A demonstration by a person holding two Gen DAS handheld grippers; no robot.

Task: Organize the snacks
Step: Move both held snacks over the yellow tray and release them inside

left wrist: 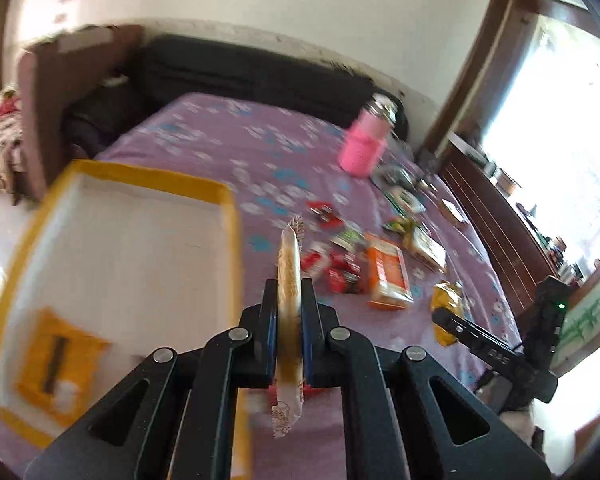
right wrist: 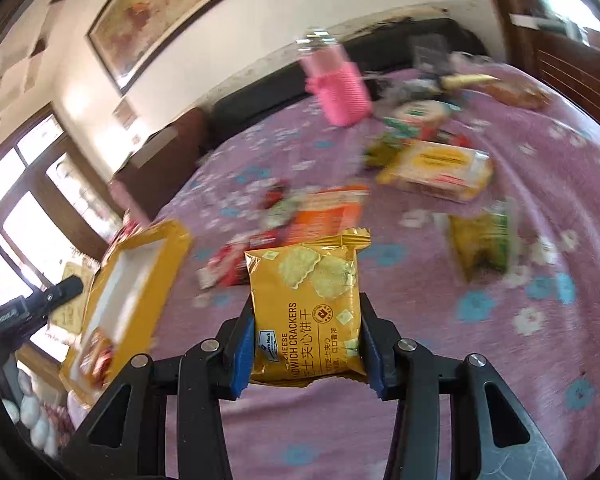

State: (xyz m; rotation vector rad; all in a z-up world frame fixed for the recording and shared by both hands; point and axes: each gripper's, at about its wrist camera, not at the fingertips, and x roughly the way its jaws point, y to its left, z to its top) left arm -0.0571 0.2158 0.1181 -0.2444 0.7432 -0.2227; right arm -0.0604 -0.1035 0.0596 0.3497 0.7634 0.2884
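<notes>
My left gripper (left wrist: 289, 286) is shut on a thin beige snack packet (left wrist: 288, 252), held edge-on just right of the yellow-rimmed box (left wrist: 152, 176). The box has a white floor, and a yellow packet (left wrist: 56, 364) lies in its near corner. My right gripper (right wrist: 306, 312) is shut on a yellow cheese sandwich crackers packet (right wrist: 304, 280), held above the purple bedspread (right wrist: 420, 320). The same box (right wrist: 168, 236) lies to its left there. In the left wrist view the right gripper (left wrist: 448, 320) shows at the right edge with its yellow packet (left wrist: 446, 296).
Loose snacks lie on the bedspread: an orange pack (left wrist: 388, 276), red packets (left wrist: 340, 272), a yellow cracker box (right wrist: 440, 168) and a green-yellow packet (right wrist: 480, 244). A pink-covered bottle (left wrist: 364, 144) stands further back. A dark headboard cushion (left wrist: 260, 72) runs along the far side.
</notes>
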